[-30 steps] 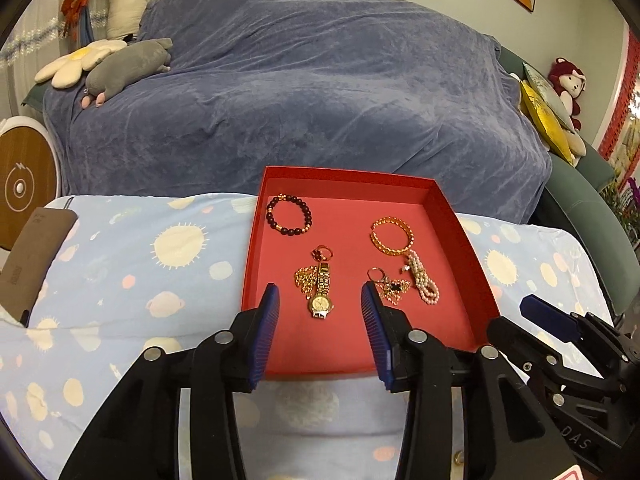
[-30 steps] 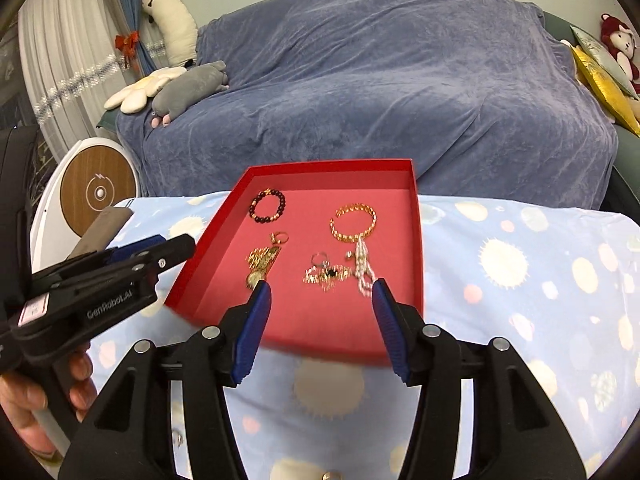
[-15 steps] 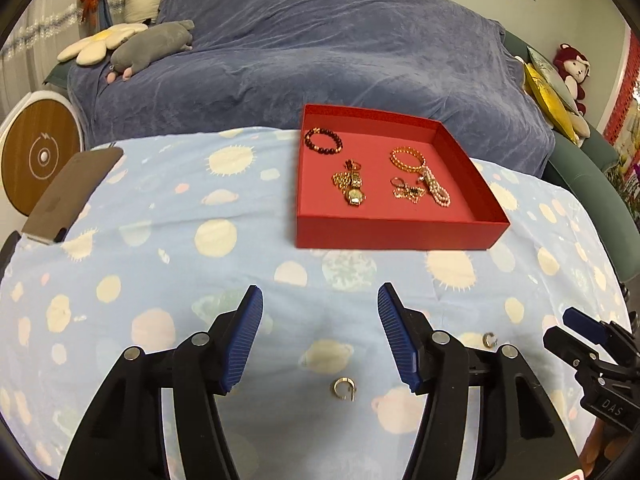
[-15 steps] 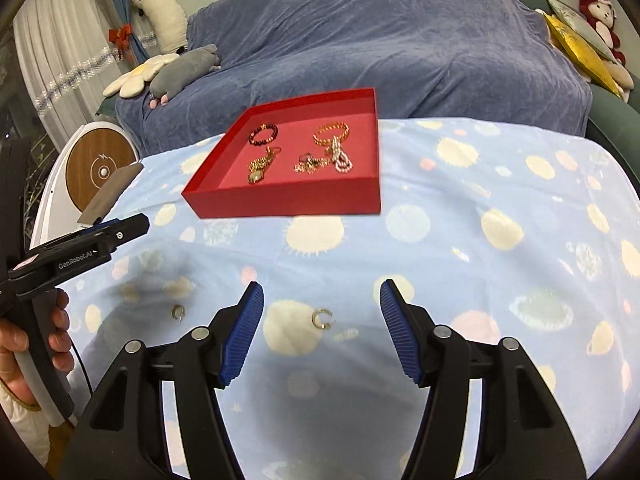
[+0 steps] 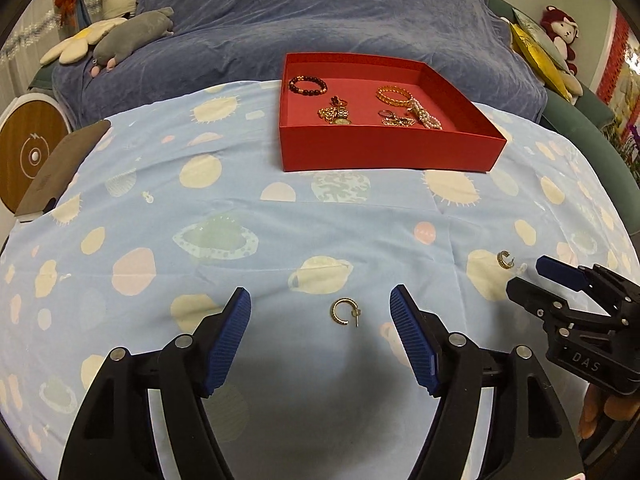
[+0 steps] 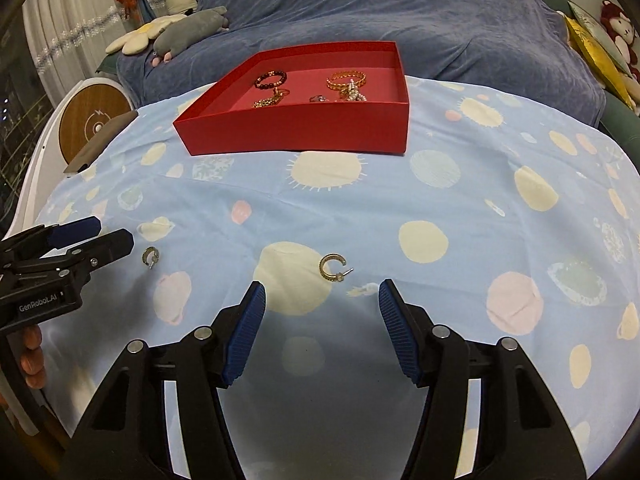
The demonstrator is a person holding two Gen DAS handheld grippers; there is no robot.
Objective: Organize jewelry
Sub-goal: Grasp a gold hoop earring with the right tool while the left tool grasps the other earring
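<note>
Two gold hoop earrings lie on the blue spotted cloth. In the left wrist view one earring [image 5: 345,312] lies between the fingertips of my left gripper [image 5: 318,292], untouched; the jaws are opening. In the right wrist view the other earring [image 6: 332,268] lies just ahead of my right gripper [image 6: 321,285], whose jaws are closing a little with nothing between them. Each gripper shows in the other's view: the right gripper [image 5: 534,282] and the left gripper [image 6: 114,232]. The red tray [image 5: 384,148] further back holds a dark bead bracelet [image 5: 308,85], a gold bracelet [image 5: 394,95], a watch [image 5: 340,114] and pearls [image 5: 428,116].
A sofa under a blue blanket [image 5: 320,12] with plush toys [image 5: 128,36] stands behind the table. A brown flat object [image 5: 60,168] lies at the cloth's left edge, next to a round wooden-faced device [image 5: 28,156]. A tiny white piece [image 6: 362,290] lies near the right fingertip.
Both grippers have pulled back from over the red tray and sunk toward the near part of the cloth. The two earrings have come into view. The left jaws stand wider.
</note>
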